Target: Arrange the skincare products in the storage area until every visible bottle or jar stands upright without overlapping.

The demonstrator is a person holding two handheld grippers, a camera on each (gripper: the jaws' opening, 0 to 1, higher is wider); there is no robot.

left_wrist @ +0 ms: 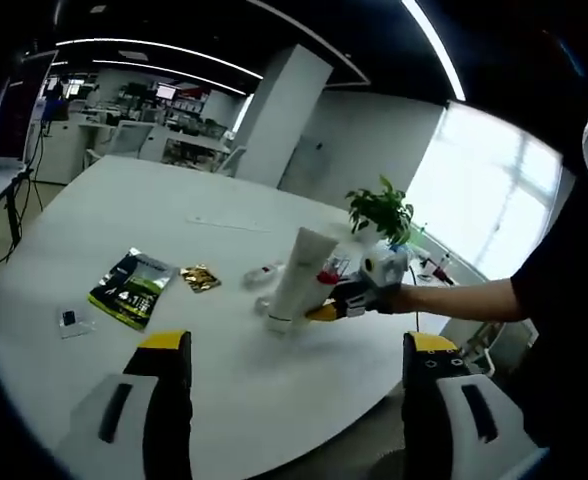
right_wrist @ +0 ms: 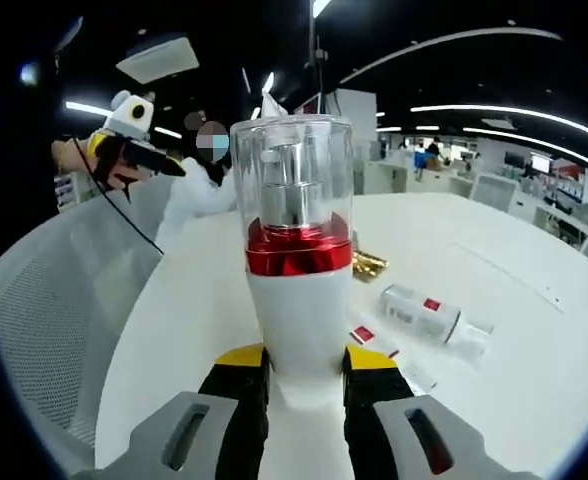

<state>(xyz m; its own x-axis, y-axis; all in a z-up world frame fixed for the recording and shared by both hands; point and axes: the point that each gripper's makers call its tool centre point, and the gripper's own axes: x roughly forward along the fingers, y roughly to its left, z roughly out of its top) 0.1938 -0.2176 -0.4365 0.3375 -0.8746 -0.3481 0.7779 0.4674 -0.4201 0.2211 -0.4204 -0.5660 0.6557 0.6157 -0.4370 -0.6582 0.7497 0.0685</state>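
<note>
My right gripper (right_wrist: 304,365) is shut on the base of a white pump bottle (right_wrist: 299,300) with a red collar and a clear cap, upright in the right gripper view. In the left gripper view the right gripper (left_wrist: 322,312) reaches in from the right in a hand, and the bottle's red collar (left_wrist: 326,277) peeks out beside a tall white tube (left_wrist: 299,272) standing on its cap. A small white bottle (right_wrist: 429,315) (left_wrist: 264,273) lies on its side on the white table (left_wrist: 174,210). My left gripper (left_wrist: 296,343) hangs open over the near table edge, holding nothing.
A green-black sachet (left_wrist: 129,288), a gold sachet (left_wrist: 199,277) (right_wrist: 362,265) and a small clear packet (left_wrist: 69,320) lie on the table. A potted plant (left_wrist: 382,210) stands at its far edge. A grey mesh chair (right_wrist: 54,300) stands beside the table.
</note>
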